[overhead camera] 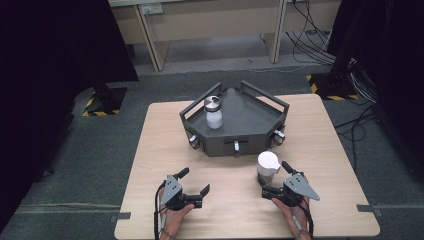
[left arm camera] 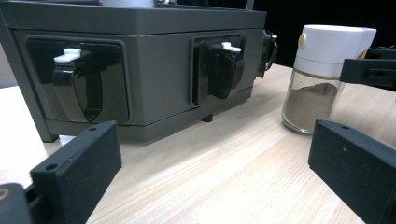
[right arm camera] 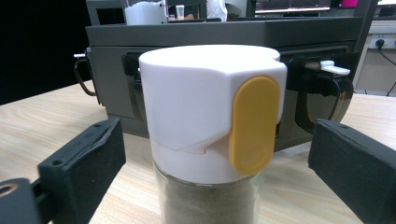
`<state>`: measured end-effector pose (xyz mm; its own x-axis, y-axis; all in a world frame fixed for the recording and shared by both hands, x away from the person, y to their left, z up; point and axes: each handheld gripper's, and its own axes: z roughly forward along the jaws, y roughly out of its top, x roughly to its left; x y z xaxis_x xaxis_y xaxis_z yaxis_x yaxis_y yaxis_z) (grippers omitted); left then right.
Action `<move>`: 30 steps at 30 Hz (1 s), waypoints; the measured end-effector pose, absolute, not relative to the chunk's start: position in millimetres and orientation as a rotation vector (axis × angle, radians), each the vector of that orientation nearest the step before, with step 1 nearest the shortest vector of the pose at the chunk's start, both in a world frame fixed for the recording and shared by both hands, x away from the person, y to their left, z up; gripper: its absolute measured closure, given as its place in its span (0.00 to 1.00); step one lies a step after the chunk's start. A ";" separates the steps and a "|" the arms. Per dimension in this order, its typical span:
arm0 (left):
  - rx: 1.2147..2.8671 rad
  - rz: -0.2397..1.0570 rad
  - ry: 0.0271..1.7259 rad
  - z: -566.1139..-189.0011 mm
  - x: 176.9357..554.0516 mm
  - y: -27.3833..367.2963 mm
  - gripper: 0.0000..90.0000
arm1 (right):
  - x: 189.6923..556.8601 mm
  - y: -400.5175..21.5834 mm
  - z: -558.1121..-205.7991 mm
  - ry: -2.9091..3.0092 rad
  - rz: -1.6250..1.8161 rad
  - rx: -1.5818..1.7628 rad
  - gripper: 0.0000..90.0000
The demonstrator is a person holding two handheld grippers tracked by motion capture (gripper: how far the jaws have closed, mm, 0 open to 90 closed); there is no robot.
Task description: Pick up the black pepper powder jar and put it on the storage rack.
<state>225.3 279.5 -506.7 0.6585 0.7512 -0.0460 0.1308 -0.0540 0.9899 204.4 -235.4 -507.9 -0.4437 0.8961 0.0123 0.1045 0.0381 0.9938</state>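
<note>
Your right gripper [overhead camera: 274,177] stands at the near right of the table [overhead camera: 150,150], its jaws spread to either side of the spice jar [overhead camera: 267,167] with a gap left on both sides, so nothing is gripped. In the high view the jar's lower body is hidden behind its own white cap and the gripper, and your hands are cut off by the bottom edge. In the right gripper view the jar [right arm camera: 212,126] is cut off below, so its base and its contact with the table cannot be seen there; the jaws flank it without pressing.

The jar is clear glass, partly filled with brown powder, under a white cap bearing an oval yellow tab. It stands upright on the table, just in front of the grey tray [overhead camera: 260,125], apart from it.

Your left gripper [overhead camera: 196,182] rests at the near left, well apart from the jar, jaws wide open and empty.

The left gripper view shows the whole jar [left arm camera: 322,79] from the side, with its powder level and one dark jaw of the right gripper beside it; it also shows the tray's front wall [left arm camera: 159,70] with two dark recessed latches, each tipped in white. The high view alone shows the tray's five-sided outline and a second bottle [overhead camera: 213,112], with white contents and a metal cap, standing upright at the left inside the tray. In the right gripper view that bottle is cut off by the tray rim and the picture's top edge.
</note>
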 end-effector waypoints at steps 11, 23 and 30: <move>1.569 0.590 0.752 -506.4 225.3 280.1 0.02 | 214.7 -228.5 -503.3 1.683 1.422 1.046 0.15; 1.560 0.587 0.760 -506.8 225.4 281.1 0.02 | 221.7 -224.5 -500.0 1.721 1.392 1.040 0.31; 1.559 0.586 0.762 -506.5 225.4 281.5 0.02 | 221.3 -222.1 -498.9 1.723 1.382 1.030 0.33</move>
<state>225.4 281.5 -506.5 0.6537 0.7545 -0.0591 0.1362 -0.0406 0.9898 221.3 -222.1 -498.9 -0.4475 0.8936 -0.0358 0.1590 0.1189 0.9801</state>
